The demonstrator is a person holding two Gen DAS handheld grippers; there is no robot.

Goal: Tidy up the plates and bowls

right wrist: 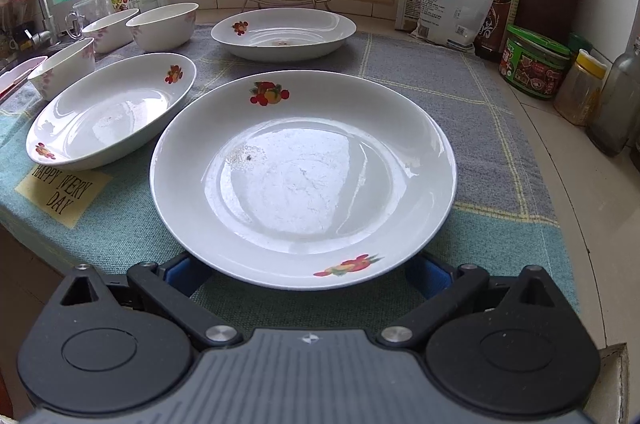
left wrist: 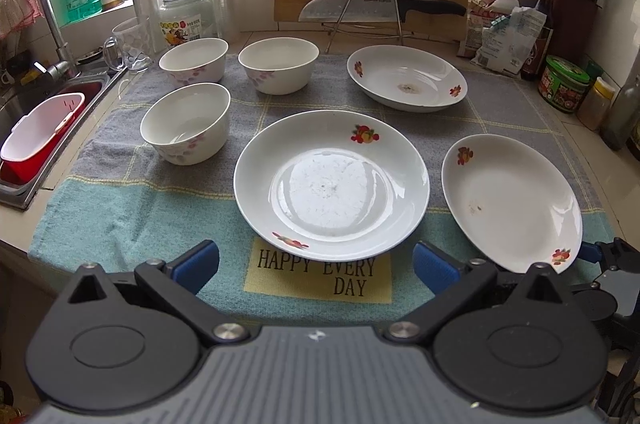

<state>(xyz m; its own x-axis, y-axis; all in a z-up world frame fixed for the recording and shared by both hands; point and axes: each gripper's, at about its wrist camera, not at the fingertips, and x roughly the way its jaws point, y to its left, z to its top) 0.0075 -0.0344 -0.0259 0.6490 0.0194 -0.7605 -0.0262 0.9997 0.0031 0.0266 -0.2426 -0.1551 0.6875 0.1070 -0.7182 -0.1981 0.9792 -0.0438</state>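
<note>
- my left gripper (left wrist: pixel 316 266) hangs over the near edge of the cloth (left wrist: pixel 120 199) on the counter, jaws wide, nothing in them; the middle plate (left wrist: pixel 331 184) sits just ahead
- my right gripper (right wrist: pixel 306 274) has jaws wide too, either side of the near rim of the right plate (right wrist: pixel 303 175); can't tell if the pads touch it
- third plate (left wrist: pixel 407 77) sits further back; three bowls (left wrist: pixel 186 123) are grouped on the left, near the sink (left wrist: pixel 24 143)

Low wrist views, shared plates (left wrist: pixel 331 183)
</note>
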